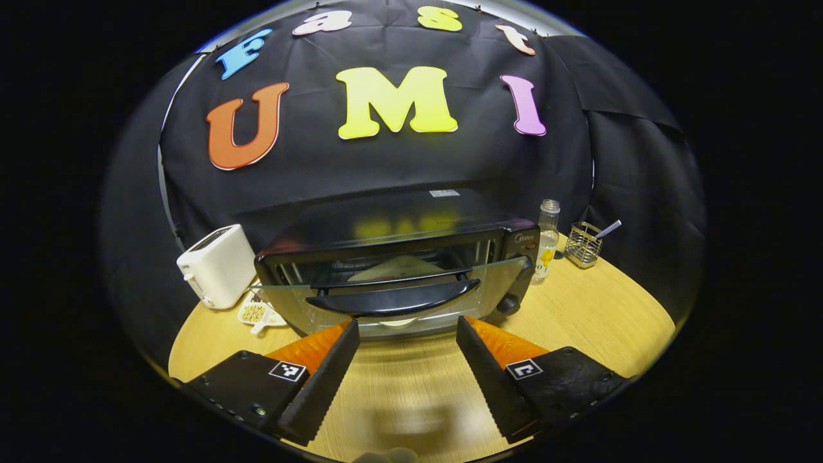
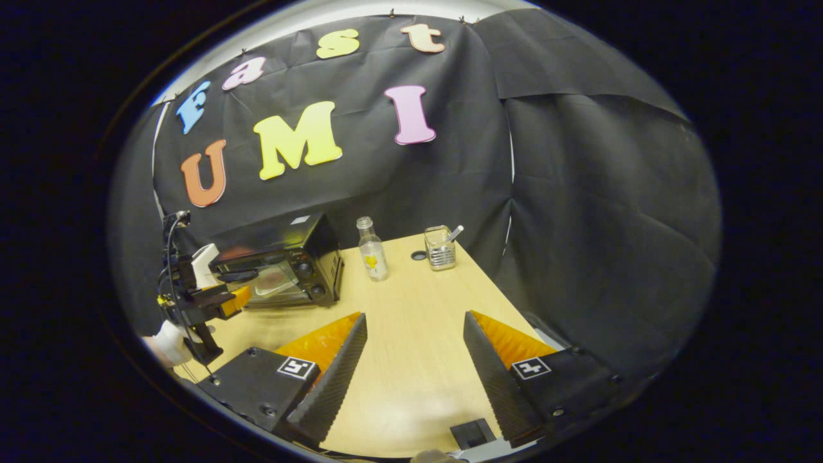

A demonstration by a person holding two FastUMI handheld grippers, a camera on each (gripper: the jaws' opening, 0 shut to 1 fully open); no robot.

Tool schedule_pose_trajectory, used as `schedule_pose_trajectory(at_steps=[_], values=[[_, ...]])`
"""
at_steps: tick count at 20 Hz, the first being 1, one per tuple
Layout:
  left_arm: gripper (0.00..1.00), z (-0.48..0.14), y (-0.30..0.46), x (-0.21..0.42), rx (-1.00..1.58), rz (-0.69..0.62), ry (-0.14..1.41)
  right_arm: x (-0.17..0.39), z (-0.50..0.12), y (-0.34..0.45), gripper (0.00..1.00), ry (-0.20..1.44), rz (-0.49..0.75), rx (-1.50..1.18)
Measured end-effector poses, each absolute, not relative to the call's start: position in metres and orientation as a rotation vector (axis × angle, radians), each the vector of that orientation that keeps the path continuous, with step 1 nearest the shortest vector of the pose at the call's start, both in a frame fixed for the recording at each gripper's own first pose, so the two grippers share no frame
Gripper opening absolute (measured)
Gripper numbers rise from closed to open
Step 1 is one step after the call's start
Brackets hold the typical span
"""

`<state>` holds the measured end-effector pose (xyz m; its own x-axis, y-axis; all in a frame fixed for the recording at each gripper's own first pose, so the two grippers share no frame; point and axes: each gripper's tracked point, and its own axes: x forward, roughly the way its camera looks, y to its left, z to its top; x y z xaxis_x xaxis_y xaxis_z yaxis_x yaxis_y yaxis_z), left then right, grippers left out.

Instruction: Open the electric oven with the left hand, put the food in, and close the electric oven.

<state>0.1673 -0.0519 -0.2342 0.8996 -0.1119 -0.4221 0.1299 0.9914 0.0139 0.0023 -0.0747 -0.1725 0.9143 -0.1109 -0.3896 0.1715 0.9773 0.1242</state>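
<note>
The black electric oven stands on the round wooden table straight ahead in the left gripper view. Its glass door hangs partly open, tilted toward me, with the dark handle across it. A tan piece of food lies inside on the rack. My left gripper is open just in front of the handle, holding nothing. The right gripper view has the oven at the left, the left gripper before its door, and a gloved hand holding it. My right gripper is open over bare table.
A white toaster and a small dish of beans sit left of the oven. A glass bottle and a wire holder with a utensil stand to its right. A small black object lies near the right gripper.
</note>
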Motion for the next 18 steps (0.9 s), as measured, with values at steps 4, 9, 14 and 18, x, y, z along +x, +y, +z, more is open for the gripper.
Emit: schedule_pose_trajectory(at_steps=[4, 9, 14, 18], values=[[0.97, -0.224, -0.058, 0.184, 0.021, -0.127, 0.405, -0.005, -0.164, -0.080, 0.96, 0.385, -0.162, 0.136], [0.97, -0.223, -0.065, 0.181, 0.015, -0.132, 0.403, -0.019, -0.162, -0.089, 0.96, 0.387, -0.170, 0.138], [0.97, -0.219, -0.078, 0.161, 0.033, -0.152, 0.401, -0.028, -0.167, -0.091, 0.96, 0.387, -0.157, 0.156], [0.97, -0.208, -0.089, 0.133, 0.041, -0.154, 0.389, -0.034, -0.165, -0.093, 0.96, 0.376, -0.122, 0.146]])
